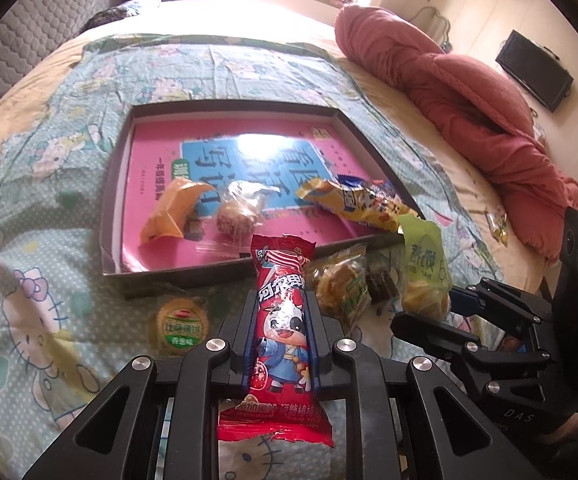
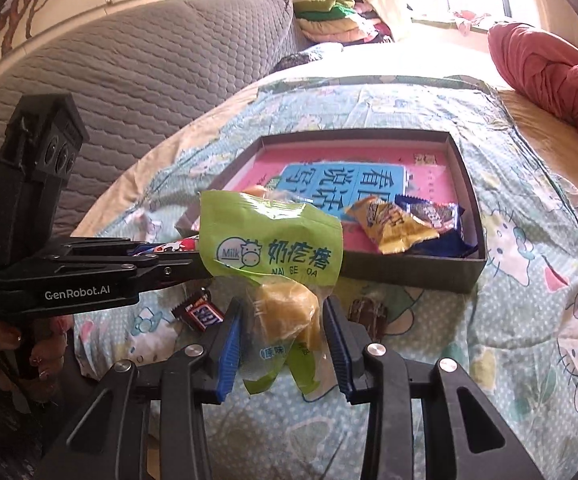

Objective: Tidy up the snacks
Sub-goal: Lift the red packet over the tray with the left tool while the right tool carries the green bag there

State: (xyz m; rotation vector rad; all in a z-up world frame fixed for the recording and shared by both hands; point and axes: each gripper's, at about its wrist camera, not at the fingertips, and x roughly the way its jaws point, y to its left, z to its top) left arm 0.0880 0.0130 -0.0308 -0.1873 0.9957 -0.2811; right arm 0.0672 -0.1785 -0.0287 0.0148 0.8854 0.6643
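Left gripper (image 1: 281, 312) clenched on a red lollipop packet (image 1: 283, 320), packet standing lengthwise between the fingers, cartoon cow facing the lens, torn bottom edge hanging back past the linkage. Right gripper (image 2: 283, 328) closed around a green milk-curd packet (image 2: 273, 248), blue pads (image 2: 229, 344) pressing either side of the yellow lump inside, printed top flopping forward.

Straight ahead of both claws: a shallow dark cardboard box (image 1: 229, 110) on the cartoon-cat bedsheet (image 1: 41, 184), pink book (image 1: 157, 140) lining its floor. Inside, beyond the left fingertips: an orange-wrapped snack (image 1: 169, 212), a clear-wrapped round brown ball (image 1: 237, 212), a yellow snack bag (image 1: 361, 204) with a blue packet (image 2: 433, 216) beside it.

Just left of the left claw, on the sheet: a round cracker pack with green label (image 1: 181, 326). Just right of it: a clear-wrapped pastry (image 1: 341, 284) and a small dark-wrapped candy (image 1: 381, 286). Left of the right claw, under the other gripper: a mini Snickers bar (image 2: 199, 312). Far right of the left claw: a rumpled red blanket (image 1: 449, 92).
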